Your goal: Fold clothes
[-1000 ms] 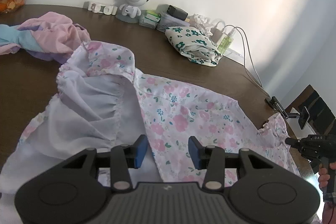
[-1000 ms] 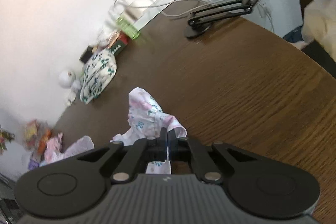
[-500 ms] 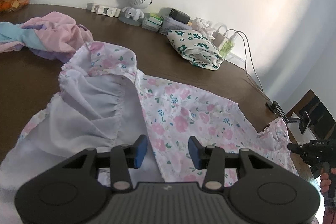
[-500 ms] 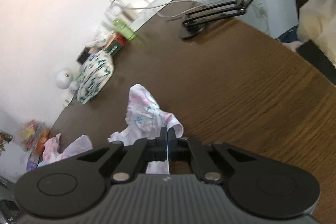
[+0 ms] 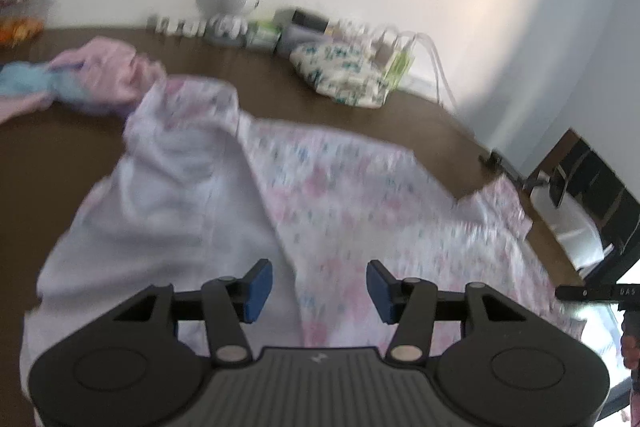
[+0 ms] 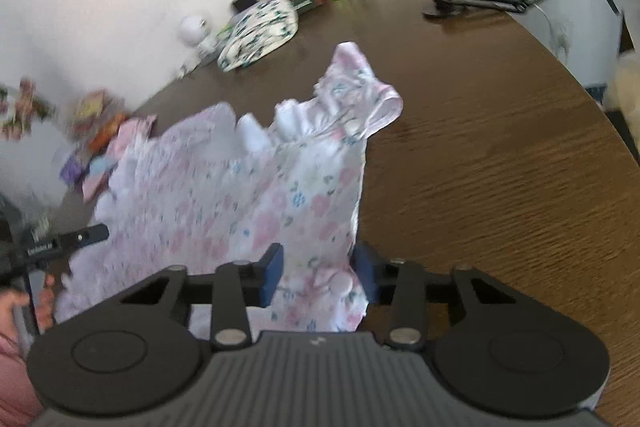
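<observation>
Floral dress (image 5: pixel 340 195) lies spread across the brown worktop (image 6: pixel 500 147), white lining turned up at its left, a sleeve bunched at the far right. Left claw (image 5: pixel 319 285) gapes wide above the near hem, holding nothing. Right claw (image 6: pixel 319 273) also gapes, cloth lying between its pads. Risks: thin fabric slipping from a shallow pinch; lining dragging and creasing; frames blurred, so aim uncertain.
</observation>
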A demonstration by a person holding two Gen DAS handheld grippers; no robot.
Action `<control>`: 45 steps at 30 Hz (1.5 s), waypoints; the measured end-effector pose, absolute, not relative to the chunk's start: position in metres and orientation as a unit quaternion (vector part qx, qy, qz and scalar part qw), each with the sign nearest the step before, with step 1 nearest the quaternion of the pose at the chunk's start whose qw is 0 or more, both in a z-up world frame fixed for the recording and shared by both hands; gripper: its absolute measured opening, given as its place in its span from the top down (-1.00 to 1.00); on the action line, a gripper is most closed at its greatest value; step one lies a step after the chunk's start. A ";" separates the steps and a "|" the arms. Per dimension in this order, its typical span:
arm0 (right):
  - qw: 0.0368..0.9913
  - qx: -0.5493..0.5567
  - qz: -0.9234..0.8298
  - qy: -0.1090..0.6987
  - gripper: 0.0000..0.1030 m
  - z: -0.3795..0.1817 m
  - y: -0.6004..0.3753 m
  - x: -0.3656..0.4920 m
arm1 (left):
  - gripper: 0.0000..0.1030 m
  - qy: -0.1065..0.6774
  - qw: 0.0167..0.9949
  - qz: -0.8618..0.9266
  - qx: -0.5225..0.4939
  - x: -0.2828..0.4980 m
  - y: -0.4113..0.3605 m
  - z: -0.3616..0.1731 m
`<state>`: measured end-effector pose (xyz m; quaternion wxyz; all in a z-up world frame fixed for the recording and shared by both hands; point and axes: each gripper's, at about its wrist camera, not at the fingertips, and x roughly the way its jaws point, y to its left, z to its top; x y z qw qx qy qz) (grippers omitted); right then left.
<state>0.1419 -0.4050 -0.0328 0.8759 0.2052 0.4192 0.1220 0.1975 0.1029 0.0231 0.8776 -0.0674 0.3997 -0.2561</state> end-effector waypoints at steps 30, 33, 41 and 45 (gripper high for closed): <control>0.898 0.012 0.164 0.407 0.33 -0.001 -0.282 0.197 | 0.53 0.363 0.881 -0.300 0.053 0.185 0.061 0.010; 0.889 -0.017 0.153 0.431 0.34 -0.012 -0.270 0.198 | 0.53 0.350 0.883 -0.304 0.067 0.181 0.061 0.008; 0.890 -0.020 0.200 0.408 0.15 0.022 -0.226 0.199 | 0.31 0.348 0.875 -0.328 0.068 0.180 0.067 0.006; 0.882 0.029 0.222 0.414 0.20 0.026 -0.185 0.235 | 0.74 0.349 0.870 -0.342 0.066 0.179 0.071 0.005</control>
